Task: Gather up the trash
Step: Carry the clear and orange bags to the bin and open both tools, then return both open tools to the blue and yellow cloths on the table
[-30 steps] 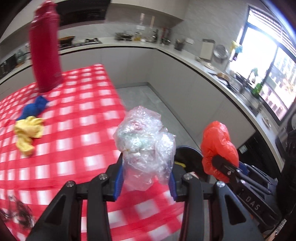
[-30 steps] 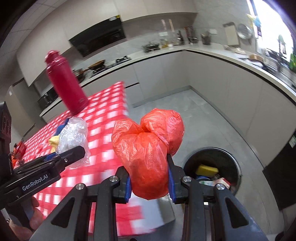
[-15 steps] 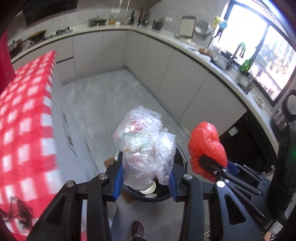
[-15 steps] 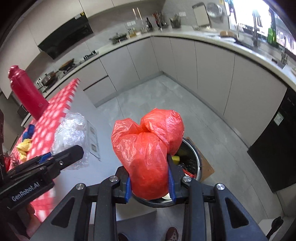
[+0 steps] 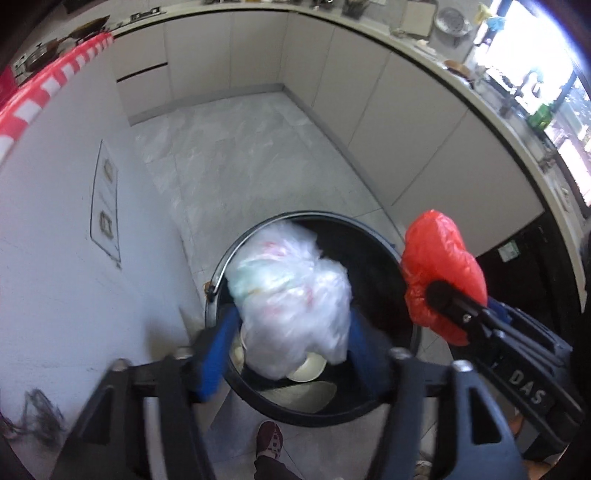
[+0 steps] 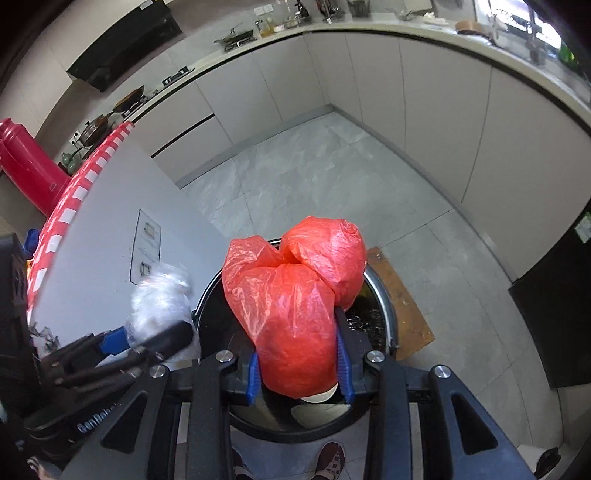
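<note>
Red bag (image 6: 295, 317) upright in right claw (image 6: 300, 363), over bin (image 6: 384, 295)

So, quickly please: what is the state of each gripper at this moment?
Left gripper: jaws just opening, clear plastic bag loose between them, above the black bin.
Right gripper: jaws just starting to open, pads still against the red bag.

A red-and-white checked tablecloth (image 6: 66, 206) covers the top of a white island, whose side panel (image 5: 55, 258) faces the grey tiled floor (image 5: 236, 155). A tall red flask (image 6: 26, 170) stands on the cloth near its far edge. Pale cabinets (image 6: 424, 110) curve under a long countertop (image 6: 369, 27), with pans (image 6: 125, 101) on the hob. A shoe (image 5: 269, 441) shows on the floor.
</note>
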